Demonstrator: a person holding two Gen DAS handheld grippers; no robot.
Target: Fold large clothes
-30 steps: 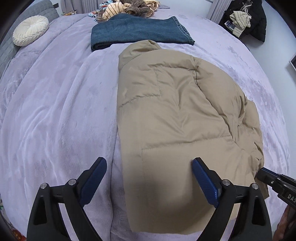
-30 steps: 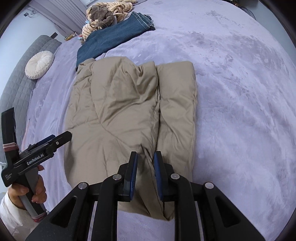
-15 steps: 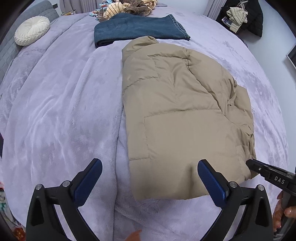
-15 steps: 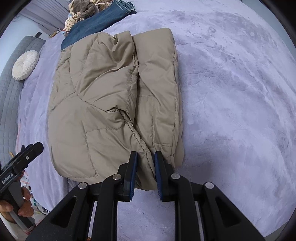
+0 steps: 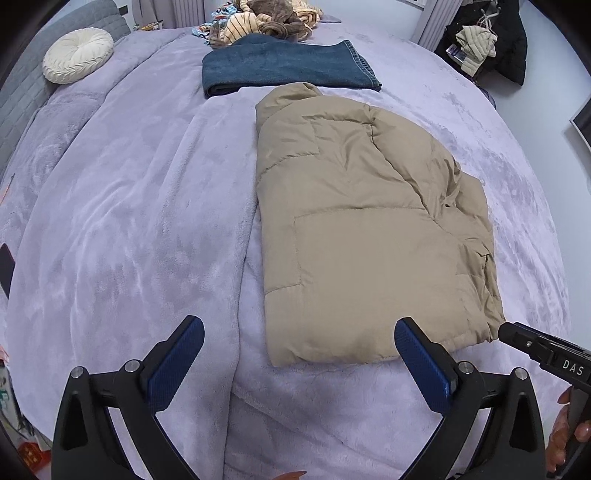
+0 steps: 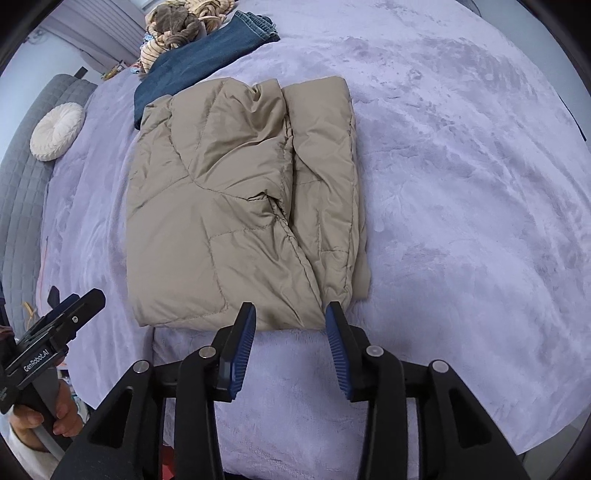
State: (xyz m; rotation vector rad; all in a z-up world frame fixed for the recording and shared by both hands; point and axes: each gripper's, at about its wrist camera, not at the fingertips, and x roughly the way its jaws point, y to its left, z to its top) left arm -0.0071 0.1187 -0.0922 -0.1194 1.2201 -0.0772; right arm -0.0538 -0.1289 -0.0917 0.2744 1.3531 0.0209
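A tan puffer jacket (image 5: 369, 229) (image 6: 221, 206) lies folded lengthwise on the lavender bed cover (image 5: 129, 184). Its collar points away and its hem is nearest me. My left gripper (image 5: 298, 326) hovers wide open over the near left part of the hem, and its pads touch nothing. My right gripper (image 6: 291, 310) is at the hem's near right corner. Its jaws are opening, and the hem edge sits just past the tips with no pad pressing on it. Each gripper also shows at the edge of the other's view: the right gripper (image 5: 517, 339) and the left gripper (image 6: 74, 306).
Folded blue jeans (image 5: 288, 66) (image 6: 207, 55) lie just beyond the jacket's collar, with a heap of striped and brown clothes (image 5: 266, 22) behind them. A round cream cushion (image 5: 77, 55) rests by the grey headboard (image 6: 22, 177). Dark garments (image 5: 491, 40) hang at the far right.
The right gripper was shut on the jacket's hem fold; it has let go and its jaws now stand apart. Both grippers have drawn back toward the near bed edge. The left jaws have widened slightly.
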